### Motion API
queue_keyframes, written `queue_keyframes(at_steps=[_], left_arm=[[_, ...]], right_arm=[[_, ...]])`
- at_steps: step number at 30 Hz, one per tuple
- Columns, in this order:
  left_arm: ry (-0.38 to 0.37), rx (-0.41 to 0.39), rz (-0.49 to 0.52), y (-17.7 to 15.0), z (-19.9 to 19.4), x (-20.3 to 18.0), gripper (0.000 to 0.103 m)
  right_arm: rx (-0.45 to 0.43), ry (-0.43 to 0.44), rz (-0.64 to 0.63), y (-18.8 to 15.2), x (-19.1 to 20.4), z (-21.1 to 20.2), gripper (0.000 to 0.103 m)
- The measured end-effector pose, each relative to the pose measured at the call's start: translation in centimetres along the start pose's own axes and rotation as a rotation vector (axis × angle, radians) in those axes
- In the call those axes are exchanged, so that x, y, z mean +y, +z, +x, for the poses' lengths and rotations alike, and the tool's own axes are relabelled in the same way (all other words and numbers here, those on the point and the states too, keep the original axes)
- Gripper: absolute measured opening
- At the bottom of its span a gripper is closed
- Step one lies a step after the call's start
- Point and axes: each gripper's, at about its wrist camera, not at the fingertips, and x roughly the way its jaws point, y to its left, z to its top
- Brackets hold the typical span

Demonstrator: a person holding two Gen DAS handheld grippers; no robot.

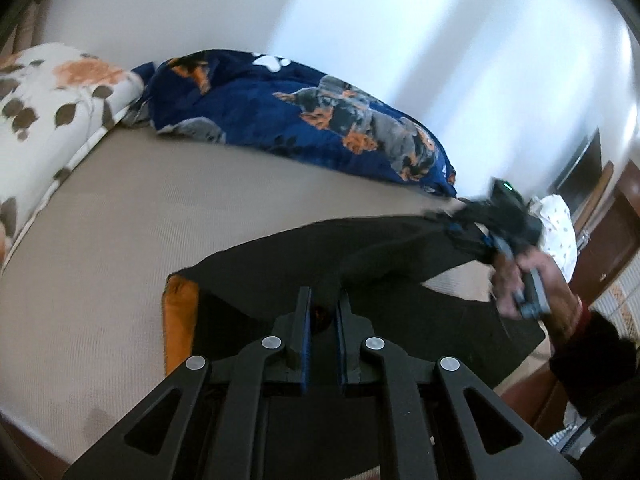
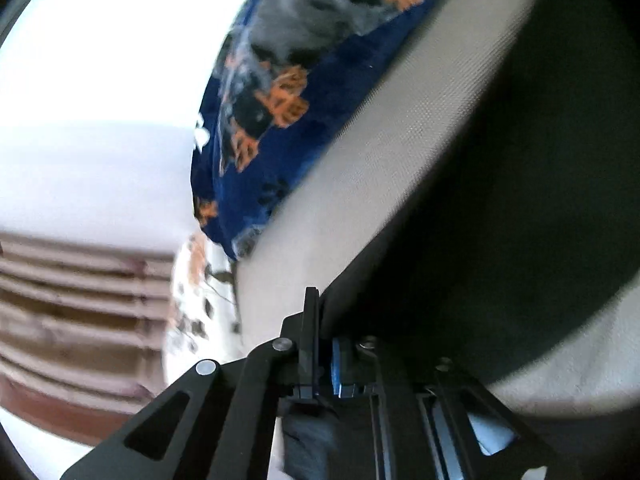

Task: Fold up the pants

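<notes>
Black pants [image 1: 380, 248] lie spread on a beige bed [image 1: 120, 220], with an orange inner patch [image 1: 182, 312] showing at their left end. My left gripper [image 1: 324, 304] is shut on a raised fold of the black cloth just right of that patch. At the right, a hand [image 1: 520, 284] holds my right gripper [image 1: 452, 220], blurred, at the pants' far right edge. In the right wrist view the right gripper [image 2: 324, 320] is shut on the edge of the pants [image 2: 520, 200], whose cloth hides its right finger.
A blue blanket with a dog print [image 1: 300, 112] is bunched along the wall at the back of the bed. A floral pillow [image 1: 52, 92] lies at the left end. A white spotted cloth [image 1: 560, 228] and brown wooden furniture [image 1: 624, 232] stand beyond the right end.
</notes>
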Motion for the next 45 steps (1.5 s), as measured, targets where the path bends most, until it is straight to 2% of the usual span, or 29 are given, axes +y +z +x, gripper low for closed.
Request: queue_keyframes(at_steps=[5, 11, 14, 18, 24, 29, 31, 33, 36, 37, 39, 41, 43, 45], left_arm=[[0.046, 0.042, 0.018, -1.4, -1.1, 0.8, 0.011], [0.087, 0.114, 0.019, -4.8, -1.9, 1.5, 0.011], [0.106, 0.151, 0.007, -6.7, -1.9, 1.7, 0.012], [0.123, 0.161, -0.016, -8.4, -2.3, 1.8, 0.012], [0.162, 0.164, -0.023, -9.0, -2.7, 2.3, 0.014], [0.255, 0.172, 0.006, -8.9, -3.0, 2.0, 0.027], [0.332, 0.152, 0.02, -8.8, -3.7, 2.0, 0.049], [0.379, 0.102, 0.024, -8.4, -4.9, 2.0, 0.058], [0.462, 0.026, 0.031, -7.2, -6.4, 1.7, 0.059], [0.466, -0.003, 0.04, -6.7, -6.9, 1.4, 0.059], [0.445, -0.047, 0.067, -5.9, -7.6, -0.2, 0.059], [0.395, -0.058, 0.112, -5.4, -7.2, -2.5, 0.059], [0.302, -0.022, 0.161, -5.5, -5.5, -5.2, 0.059], [0.2, 0.063, 0.198, -6.4, -2.3, -7.6, 0.059]], right_arm=[[0.006, -0.014, -0.055, -7.5, -1.1, -4.0, 0.007], [0.057, -0.058, -0.053, -15.2, -3.3, -5.6, 0.006], [0.077, -0.068, -0.036, -17.4, -4.3, -5.9, 0.006], [0.113, -0.083, -0.015, -19.5, -5.4, -5.6, 0.006], [0.139, -0.074, 0.002, -21.3, -6.2, -4.9, 0.006], [0.142, -0.072, -0.019, -21.6, -6.2, -4.2, 0.006], [0.144, -0.053, -0.01, -21.7, -6.3, -4.0, 0.006], [0.142, -0.044, -0.007, -21.7, -6.4, -3.9, 0.006], [0.143, -0.028, 0.006, -21.9, -6.6, -3.6, 0.006], [0.142, -0.02, 0.014, -21.9, -6.7, -3.5, 0.006], [0.142, -0.012, 0.019, -21.9, -6.8, -3.4, 0.006], [0.141, -0.009, 0.021, -21.9, -6.7, -3.2, 0.007], [0.138, -0.006, 0.021, -22.0, -6.7, -3.1, 0.007], [0.137, -0.001, 0.02, -22.1, -6.7, -3.0, 0.007]])
